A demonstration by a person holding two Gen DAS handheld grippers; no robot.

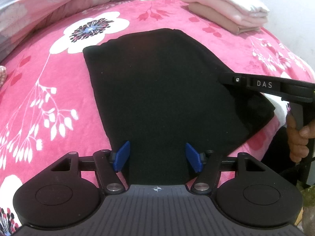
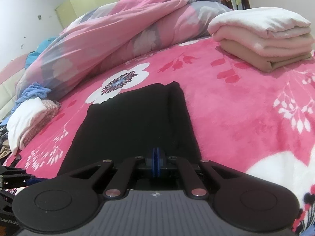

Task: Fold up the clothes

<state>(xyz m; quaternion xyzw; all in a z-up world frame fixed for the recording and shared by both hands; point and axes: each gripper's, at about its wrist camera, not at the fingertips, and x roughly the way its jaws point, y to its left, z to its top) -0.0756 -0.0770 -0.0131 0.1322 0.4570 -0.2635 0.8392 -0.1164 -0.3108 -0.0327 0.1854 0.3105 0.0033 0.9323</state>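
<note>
Black cloth [image 1: 157, 98] is laid flat on the pink bedspread [image 1: 49, 98], probably so that it can be folded. It lies between the spread pads of the left gripper [image 1: 157, 157], not pinched. The right gripper [image 2: 157, 165] is clenched over the cloth's near right part, with nothing seen held; folded garments [image 2: 263, 39] are stacked apart, probably finished.

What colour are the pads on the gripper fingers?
Blue. The pads show best in the left wrist view, where the left gripper stands open over the black garment.

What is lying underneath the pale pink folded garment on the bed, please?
Under the pale pink folded garment lies a tan folded garment, resting on the pink floral blanket. The blanket beneath that stack is covered.
</note>
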